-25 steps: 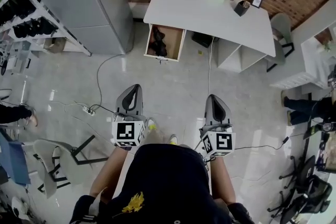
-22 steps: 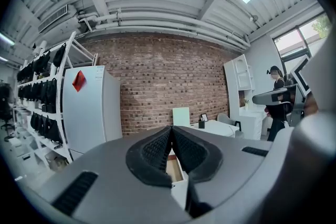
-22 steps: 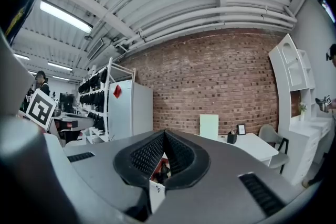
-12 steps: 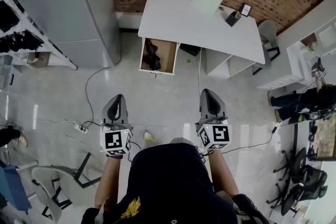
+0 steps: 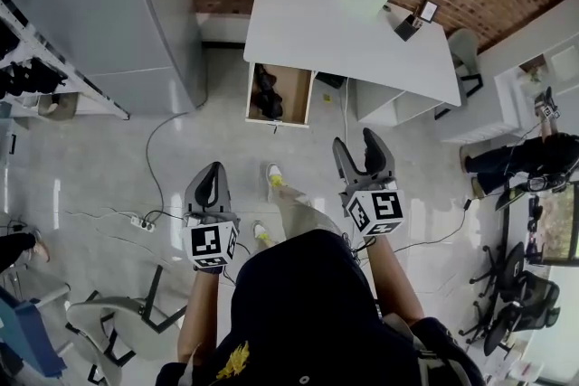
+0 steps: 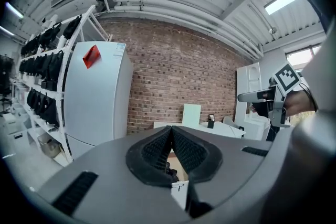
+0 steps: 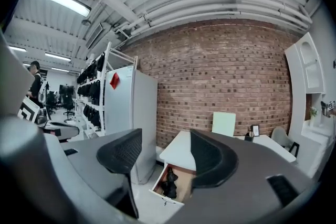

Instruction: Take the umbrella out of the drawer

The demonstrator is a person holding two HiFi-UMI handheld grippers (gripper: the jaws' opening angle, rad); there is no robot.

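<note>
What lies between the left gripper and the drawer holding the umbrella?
Only bare floor, in the head view, separates the left gripper from the drawer and umbrella.

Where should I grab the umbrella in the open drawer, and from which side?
Probably mid-body, from above. The umbrella lies folded and narrow, lengthwise along one side wall of the drawer, so jaws set across its width should fit. The drawer's walls block a side approach. The right gripper is opening, with nothing between its jaws.
</note>
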